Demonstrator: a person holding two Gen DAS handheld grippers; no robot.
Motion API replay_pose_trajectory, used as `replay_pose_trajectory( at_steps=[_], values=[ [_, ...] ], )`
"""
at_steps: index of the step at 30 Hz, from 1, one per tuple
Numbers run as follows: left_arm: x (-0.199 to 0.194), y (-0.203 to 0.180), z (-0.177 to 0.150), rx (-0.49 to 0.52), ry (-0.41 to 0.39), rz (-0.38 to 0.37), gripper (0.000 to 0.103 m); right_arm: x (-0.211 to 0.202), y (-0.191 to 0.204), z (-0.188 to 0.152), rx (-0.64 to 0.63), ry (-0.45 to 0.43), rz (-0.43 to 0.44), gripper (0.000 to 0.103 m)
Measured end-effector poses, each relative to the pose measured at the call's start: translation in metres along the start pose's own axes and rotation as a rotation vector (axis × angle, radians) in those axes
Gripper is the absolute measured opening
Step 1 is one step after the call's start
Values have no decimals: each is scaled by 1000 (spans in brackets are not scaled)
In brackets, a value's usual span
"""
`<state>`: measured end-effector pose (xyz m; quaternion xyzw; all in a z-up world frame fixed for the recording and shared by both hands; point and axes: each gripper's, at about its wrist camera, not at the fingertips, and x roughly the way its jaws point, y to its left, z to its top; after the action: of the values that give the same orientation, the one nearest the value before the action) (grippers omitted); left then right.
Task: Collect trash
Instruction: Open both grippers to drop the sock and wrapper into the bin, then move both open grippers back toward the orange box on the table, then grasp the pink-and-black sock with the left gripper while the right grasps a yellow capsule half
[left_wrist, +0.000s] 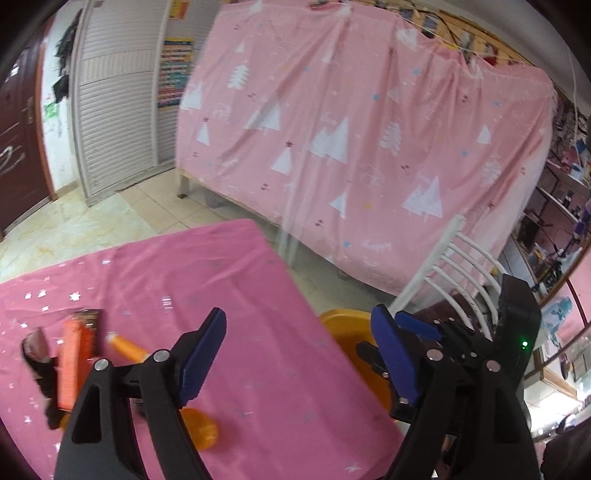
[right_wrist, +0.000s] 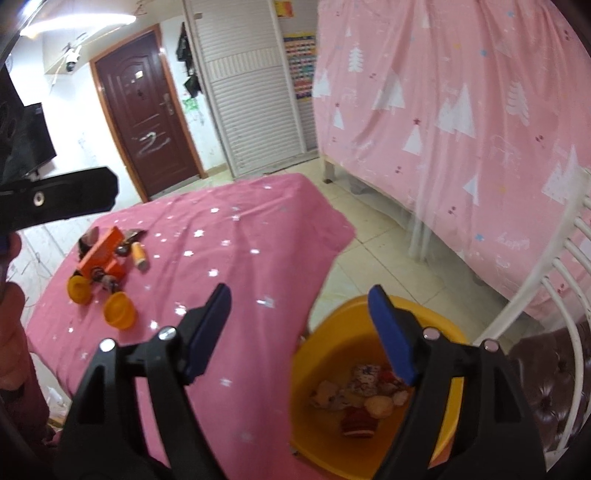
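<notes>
A pile of trash lies on the pink tablecloth (right_wrist: 229, 258) at the far left: an orange box (right_wrist: 101, 254), dark wrappers, an orange tube (right_wrist: 139, 258) and two orange caps (right_wrist: 119, 309). The box (left_wrist: 72, 365) and a cap (left_wrist: 201, 430) also show in the left wrist view. A yellow bin (right_wrist: 373, 317) stands on the floor beside the table's right edge and holds several wrappers (right_wrist: 358, 395). My right gripper (right_wrist: 299, 332) is open and empty above the table edge and bin. My left gripper (left_wrist: 299, 354) is open and empty over the table.
A white chair (right_wrist: 554, 266) with a dark cushion stands right of the bin. A bed draped in a pink sheet (right_wrist: 461, 110) fills the back right. Tiled floor (right_wrist: 373, 236) lies between table and bed. A brown door (right_wrist: 144, 122) is at the back.
</notes>
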<state>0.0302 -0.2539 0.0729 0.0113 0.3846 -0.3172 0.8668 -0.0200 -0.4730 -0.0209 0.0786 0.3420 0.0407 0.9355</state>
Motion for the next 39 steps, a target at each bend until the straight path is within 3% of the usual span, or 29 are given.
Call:
replay_pose_trajectory(
  at_steps=[13, 30, 32, 34, 39],
  values=[
    [-50, 94, -4, -92, -71, 183, 75, 24, 66, 7, -85, 38, 101, 74],
    [-59, 195, -31, -231, -32, 351, 75, 40, 129, -1, -183, 100, 209, 74],
    [-55, 206, -35, -249, -13, 351, 75, 41, 137, -3, -197, 106, 217, 75],
    [-49, 212, -40, -253, 2, 355, 75, 42, 143, -5, -213, 109, 219, 85],
    [-38, 224, -51, -260, 31, 348, 75, 47, 158, -10, -241, 128, 226, 86]
  ],
)
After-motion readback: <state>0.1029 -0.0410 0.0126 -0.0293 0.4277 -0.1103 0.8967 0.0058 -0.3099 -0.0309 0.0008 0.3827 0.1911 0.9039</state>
